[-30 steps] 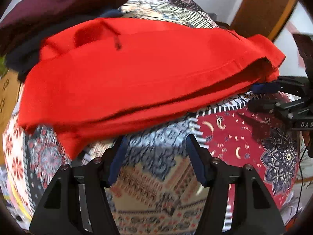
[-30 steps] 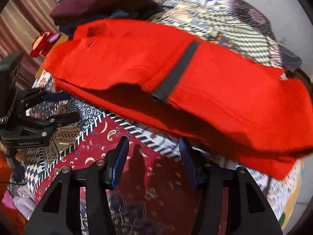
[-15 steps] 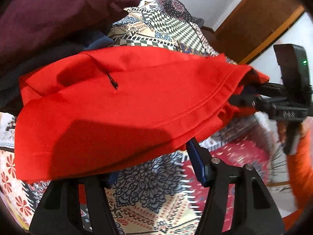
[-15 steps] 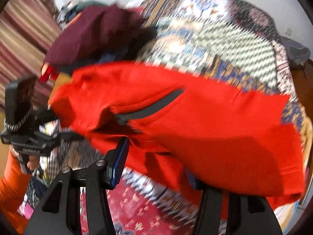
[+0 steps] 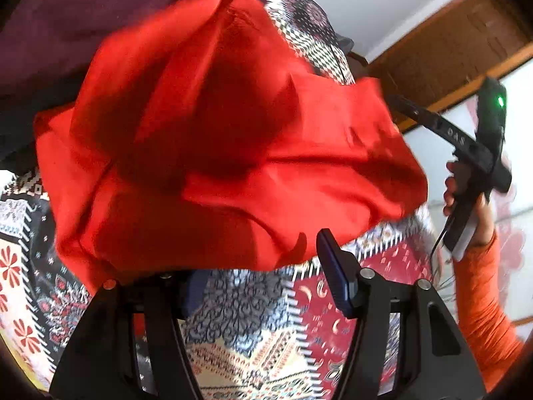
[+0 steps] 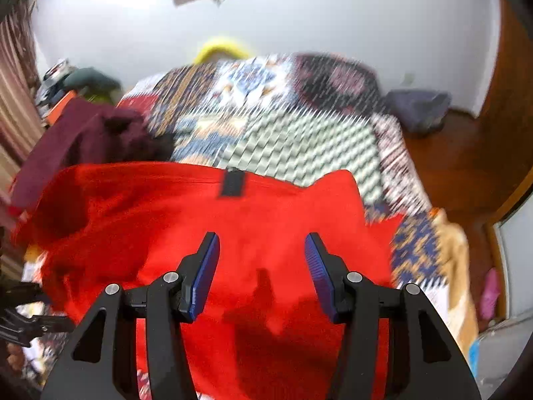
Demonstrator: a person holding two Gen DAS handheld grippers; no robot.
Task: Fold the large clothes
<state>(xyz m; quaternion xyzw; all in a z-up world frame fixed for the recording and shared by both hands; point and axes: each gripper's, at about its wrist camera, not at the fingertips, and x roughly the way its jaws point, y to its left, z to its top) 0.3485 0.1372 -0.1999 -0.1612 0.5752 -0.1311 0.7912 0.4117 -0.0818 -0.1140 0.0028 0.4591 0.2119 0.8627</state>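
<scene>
Item: red garment (image 5: 226,153), bunched and creased, lifted over the patterned bed (image 6: 299,126) near its left edge, beside a maroon pile (image 6: 83,140).

Progress, as you may judge: mid-fold; flattening and squaring remain.

Your left claw (image 5: 263,263) is spread, cloth draped over one finger. Your right claw (image 6: 263,266) is spread, holding nothing.

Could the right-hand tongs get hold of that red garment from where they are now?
Probably yes. The right tongs stand open right over the red garment, and nothing lies between them and the cloth. The maroon clothes sit off to the side, out of the way. The picture is blurred, so whether they touch is unclear.
</scene>
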